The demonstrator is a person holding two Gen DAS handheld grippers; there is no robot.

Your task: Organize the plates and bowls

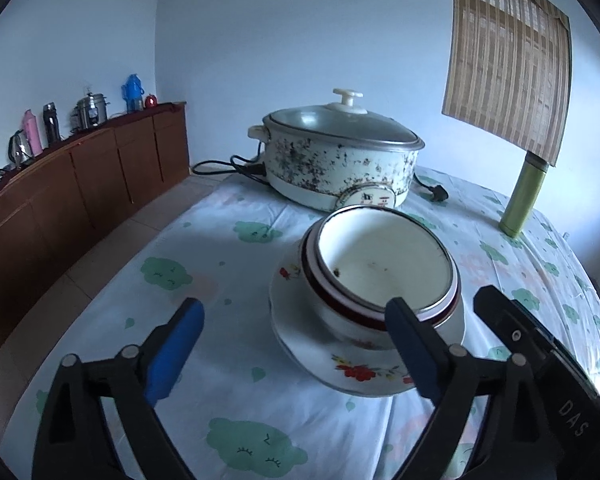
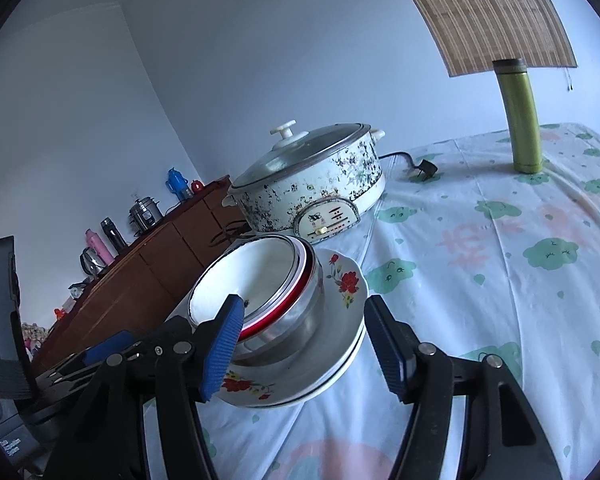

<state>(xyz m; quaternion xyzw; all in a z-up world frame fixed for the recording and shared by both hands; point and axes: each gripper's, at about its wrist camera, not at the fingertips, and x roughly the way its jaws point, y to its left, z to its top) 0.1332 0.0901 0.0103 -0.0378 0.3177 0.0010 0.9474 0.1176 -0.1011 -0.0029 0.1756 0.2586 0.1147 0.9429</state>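
Right wrist view: stacked bowls (image 2: pixel 260 280) sit between the spread-apart right hand-held gripper (image 2: pixel 304 352) fingers.

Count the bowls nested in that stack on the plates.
3, possibly more hidden: a white enamel bowl innermost, a red-rimmed bowl around it, and a steel bowl outermost, resting on the flowered plates.
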